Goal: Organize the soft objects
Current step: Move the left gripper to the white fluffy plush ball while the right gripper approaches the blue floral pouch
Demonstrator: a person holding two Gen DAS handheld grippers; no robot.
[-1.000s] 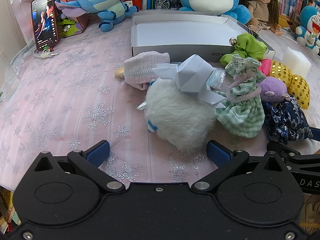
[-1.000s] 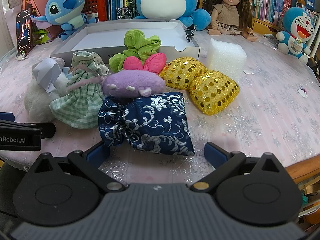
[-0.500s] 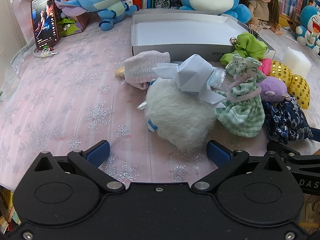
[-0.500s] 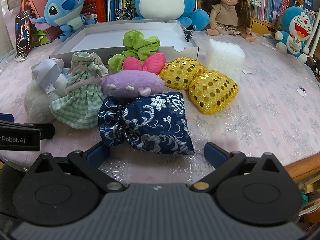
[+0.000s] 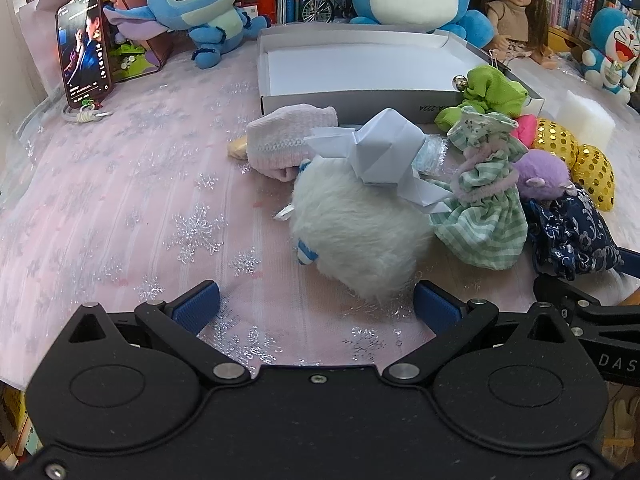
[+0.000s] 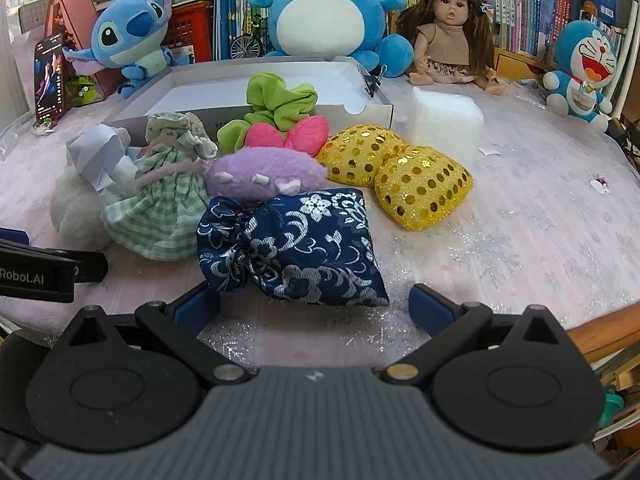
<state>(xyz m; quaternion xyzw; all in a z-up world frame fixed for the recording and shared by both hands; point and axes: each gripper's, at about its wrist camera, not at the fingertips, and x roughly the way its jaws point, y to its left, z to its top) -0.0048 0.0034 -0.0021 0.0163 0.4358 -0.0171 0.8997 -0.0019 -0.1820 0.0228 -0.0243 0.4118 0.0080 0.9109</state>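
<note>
Left tool (image 5: 316,300): jaws spread wide, nothing between them, low over the pink snowflake-patterned surface (image 5: 120,200). Directly ahead of it, the white fluffy plush (image 5: 360,236), near its right finger. A folded white paper shape (image 5: 384,152) lies on top of the plush. Behind those, a pink knitted sock (image 5: 284,140), close to the front wall of the shallow white box (image 5: 360,98).

Right tool (image 6: 314,304): jaws also wide apart, holding nothing. Navy floral drawstring pouch (image 6: 296,248) lies on the surface just in front of it, its near edge close to the gap between the fingers. Whether a finger touches the pouch, cannot tell.

Rest of the soft pile, right wrist view: green checked doll dress (image 6: 160,204) left of the pouch and touching it; purple plush (image 6: 260,172) behind the pouch; pink bow (image 6: 288,138) and green scrunchie (image 6: 276,100) further back, the scrunchie draped against the box's front wall. Two gold sequin cushions (image 6: 400,172) to the right, touching each other. White foam block (image 6: 444,120) behind them.

Box interior shows only white base.
</note>
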